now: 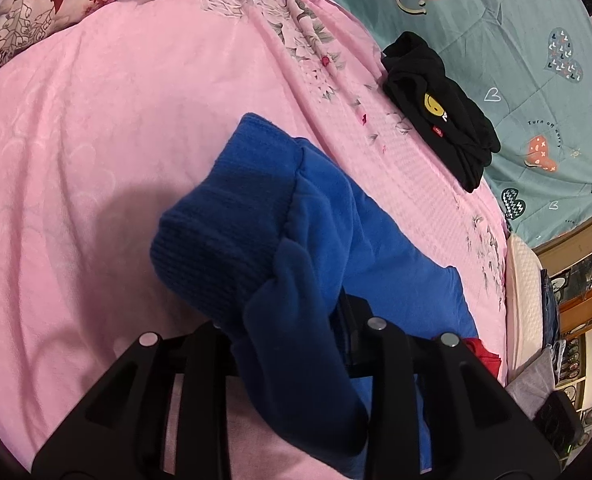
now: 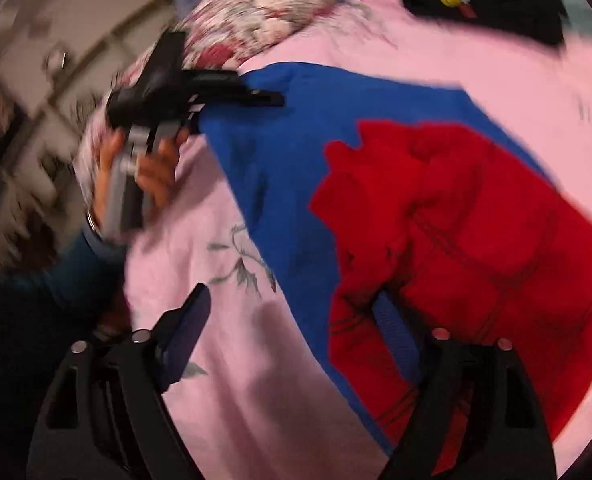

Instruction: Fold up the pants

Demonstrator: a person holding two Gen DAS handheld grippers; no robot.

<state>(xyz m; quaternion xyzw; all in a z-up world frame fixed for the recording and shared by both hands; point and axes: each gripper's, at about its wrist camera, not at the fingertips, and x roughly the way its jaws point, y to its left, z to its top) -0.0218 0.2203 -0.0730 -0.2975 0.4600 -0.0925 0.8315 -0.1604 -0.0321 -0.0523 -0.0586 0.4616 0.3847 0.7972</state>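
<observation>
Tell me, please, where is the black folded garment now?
In the left wrist view, the black folded garment lies upper right, straddling the pink blanket and the teal quilt, beyond the blue pants.

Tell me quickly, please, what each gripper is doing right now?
Left gripper: shut on the blue pants.
Right gripper: open, holding nothing, one finger over the red cloth.
</observation>
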